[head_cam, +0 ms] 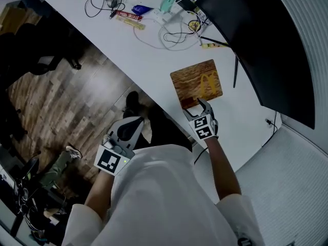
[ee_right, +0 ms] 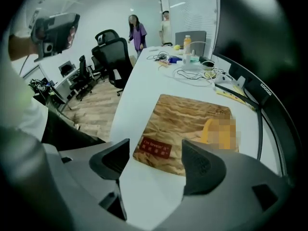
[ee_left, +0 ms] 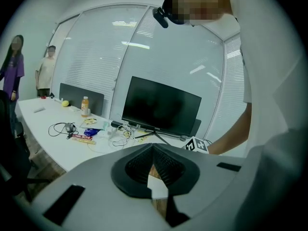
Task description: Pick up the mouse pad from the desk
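Approach step: right gripper (ee_right: 156,160) hovers, jaws spread apart, at the near edge of the mouse pad (ee_right: 190,121), left gripper (ee_left: 153,150) idle with jaws together, so next it'll probably need to pinch that edge.

3 cameras, 1 desk
The head view looks steeply down from high above the right gripper (head_cam: 197,106) onto the white desk (head_cam: 154,60). The right gripper view sits low and close, with the mouse pad (ee_right: 187,124) just ahead of its jaws. The left gripper view looks across the desk from farther back. All 3 share the desk.
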A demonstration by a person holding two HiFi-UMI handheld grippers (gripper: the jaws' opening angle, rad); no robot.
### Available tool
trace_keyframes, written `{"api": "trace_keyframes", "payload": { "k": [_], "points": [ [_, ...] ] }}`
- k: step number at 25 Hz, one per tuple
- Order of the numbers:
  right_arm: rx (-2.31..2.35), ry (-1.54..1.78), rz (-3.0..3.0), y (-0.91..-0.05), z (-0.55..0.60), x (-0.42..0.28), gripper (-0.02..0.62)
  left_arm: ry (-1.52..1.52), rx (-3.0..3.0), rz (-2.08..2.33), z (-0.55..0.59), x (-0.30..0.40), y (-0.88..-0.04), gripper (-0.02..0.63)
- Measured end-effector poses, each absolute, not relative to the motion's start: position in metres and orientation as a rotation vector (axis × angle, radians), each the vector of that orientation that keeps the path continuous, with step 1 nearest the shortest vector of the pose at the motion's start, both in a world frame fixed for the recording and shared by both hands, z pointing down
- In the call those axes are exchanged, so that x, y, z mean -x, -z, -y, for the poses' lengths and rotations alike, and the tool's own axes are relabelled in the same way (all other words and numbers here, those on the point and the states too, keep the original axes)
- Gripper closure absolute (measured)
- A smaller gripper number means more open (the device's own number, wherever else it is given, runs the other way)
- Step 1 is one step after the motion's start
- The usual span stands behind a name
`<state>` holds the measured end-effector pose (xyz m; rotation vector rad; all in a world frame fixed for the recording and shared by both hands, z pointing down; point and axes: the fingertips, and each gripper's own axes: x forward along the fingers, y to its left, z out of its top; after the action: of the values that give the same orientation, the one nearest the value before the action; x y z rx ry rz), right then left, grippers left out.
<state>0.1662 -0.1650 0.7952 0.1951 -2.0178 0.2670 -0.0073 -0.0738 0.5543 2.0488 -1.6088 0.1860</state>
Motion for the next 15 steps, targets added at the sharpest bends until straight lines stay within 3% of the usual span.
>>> {"api": "trace_keyframes", "payload": {
  "k": [15],
  "points": [
    [-0.075,-0.155,1.910,-0.836,0.153,-0.166,0.262,-0.195,-1.972,1.631,0.059,0.017,-0.567,0.589]
  ]
}}
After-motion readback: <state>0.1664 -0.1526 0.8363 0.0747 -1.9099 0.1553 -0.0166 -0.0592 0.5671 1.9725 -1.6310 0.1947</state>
